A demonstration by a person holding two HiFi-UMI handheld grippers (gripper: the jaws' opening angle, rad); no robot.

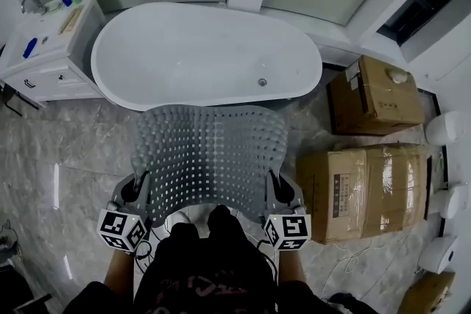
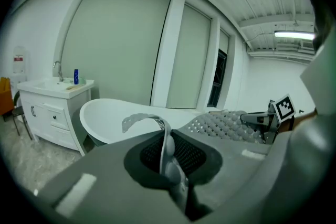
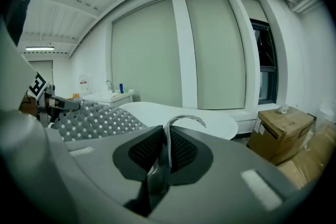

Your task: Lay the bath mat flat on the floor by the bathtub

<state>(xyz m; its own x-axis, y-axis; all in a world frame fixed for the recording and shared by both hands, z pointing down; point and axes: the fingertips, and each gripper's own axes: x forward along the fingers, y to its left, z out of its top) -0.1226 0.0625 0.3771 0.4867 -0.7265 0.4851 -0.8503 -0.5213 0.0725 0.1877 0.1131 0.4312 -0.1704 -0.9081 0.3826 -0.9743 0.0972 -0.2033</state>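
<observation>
Left gripper (image 2: 167,157) and right gripper (image 3: 159,160), jaws pinched tight on the near corners of the mat (image 1: 210,154).
In each gripper view a thin grey strip of mat edge sits between the shut jaws and curls over above them. In the head view the mat is studded and perforated, stretched between the two grippers at centre frame and held above the floor (image 1: 66,151). Its far edge lies by the tub (image 1: 206,48) rim; contact cannot be told. The tub is white, at upper centre. A counter (image 1: 44,48) with a sink is at upper left. Cardboard boxes (image 1: 364,191) stand at right.
</observation>
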